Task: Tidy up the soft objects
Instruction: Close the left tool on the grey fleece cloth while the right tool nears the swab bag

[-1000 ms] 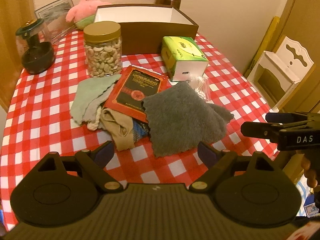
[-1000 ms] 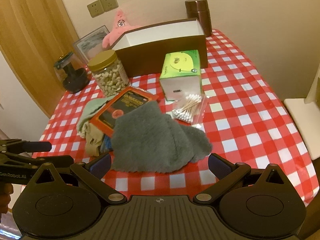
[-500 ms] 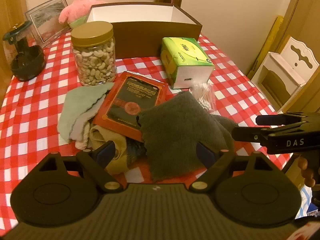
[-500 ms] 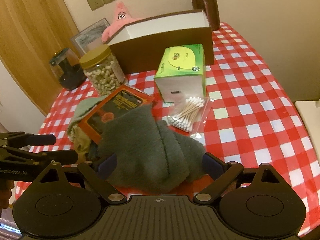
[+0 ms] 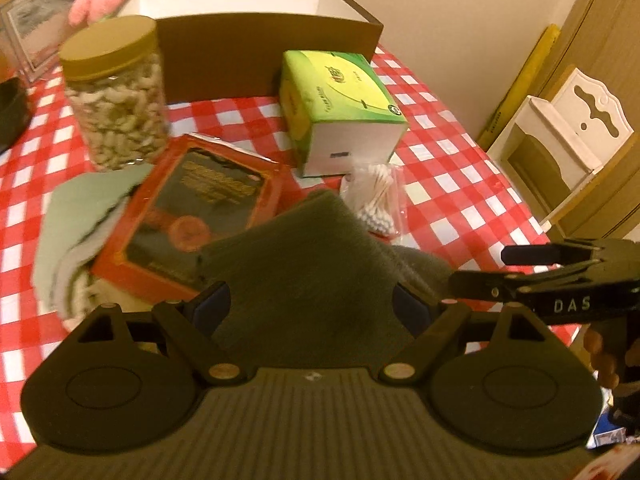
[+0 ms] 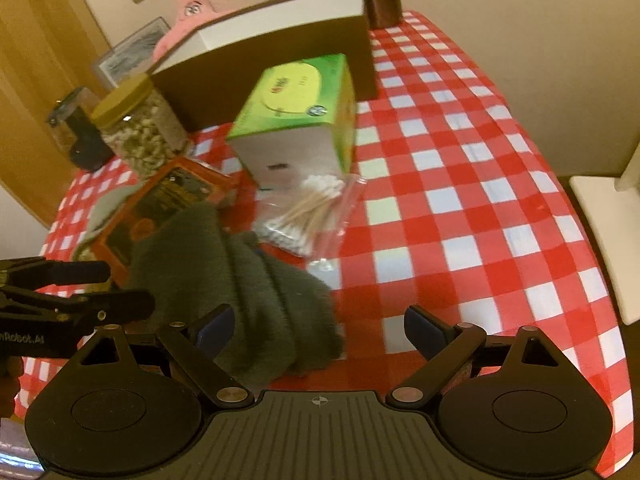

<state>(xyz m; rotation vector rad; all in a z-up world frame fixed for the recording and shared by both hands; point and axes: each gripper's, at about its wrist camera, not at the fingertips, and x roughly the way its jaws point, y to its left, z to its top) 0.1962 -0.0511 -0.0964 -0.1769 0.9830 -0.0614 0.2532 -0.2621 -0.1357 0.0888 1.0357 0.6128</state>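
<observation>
Left wrist view: the left gripper [image 5: 306,306] has dropped closer to the grey towel [image 5: 316,264], fingers spread either side of it, untouched; a grasp looks imminent. "DAS" reads on the right gripper [image 5: 476,270].

Right wrist view: the right gripper [image 6: 318,326], fingers narrowing slightly yet spread, nears the towel's right edge. "Robot.AI" shows.

Both grippers tilt steeply downward, side by side. The left gripper [image 5: 308,306] has its jaws spread wide, nothing pressed between the pads. The right gripper [image 6: 318,324] also stands wide apart, having just narrowed slightly, gripping nothing. A hand [image 5: 604,354] wraps the right gripper's handle.
</observation>
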